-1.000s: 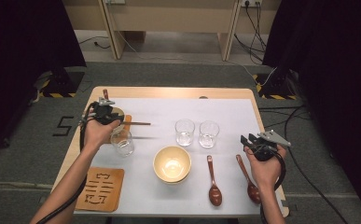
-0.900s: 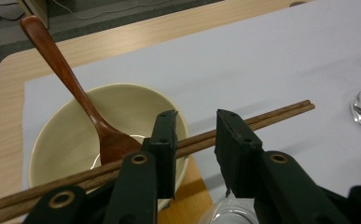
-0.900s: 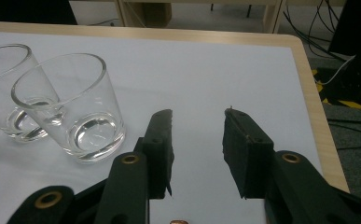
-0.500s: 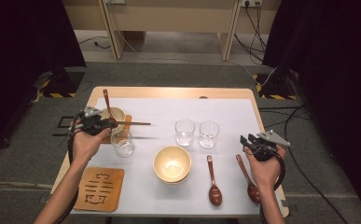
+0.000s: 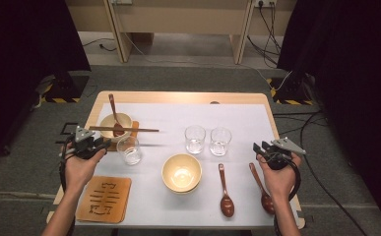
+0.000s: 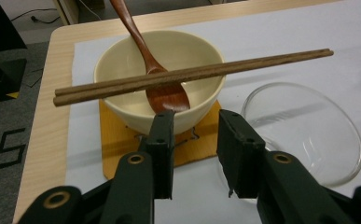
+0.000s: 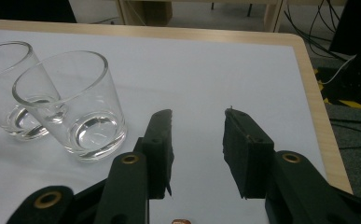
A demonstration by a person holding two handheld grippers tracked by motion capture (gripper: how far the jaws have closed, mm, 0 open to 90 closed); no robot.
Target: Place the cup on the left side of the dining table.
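Bowls: two. One bowl with chopsticks [image 6: 159, 81] sat just ahead of the left tongs [image 6: 196, 126], on an orange mat [image 6: 122, 149]. The other bowl [image 5: 181, 172] lay between both tongs.
Chopsticks: one pair [image 5: 124, 129], lying flat across the far bowl's rim.
Spoons: three. One spoon [image 6: 157, 70] leaned in that bowl; two spoons [image 5: 226, 189] lay just left of the right tongs [image 5: 261, 146].
Glasses: three. One glass [image 6: 304, 130] was right beside the left tongs; two glasses [image 7: 71, 102] stood ahead-left of the right tongs.
Left tongs: released, gripping nothing, jaws just widened a bit, pointing level at the bowl.
Right tongs: released, gripping nothing, held above the surface [image 7: 206, 70].
Hard to see: the near glass's rim was cut off behind the left tongs.
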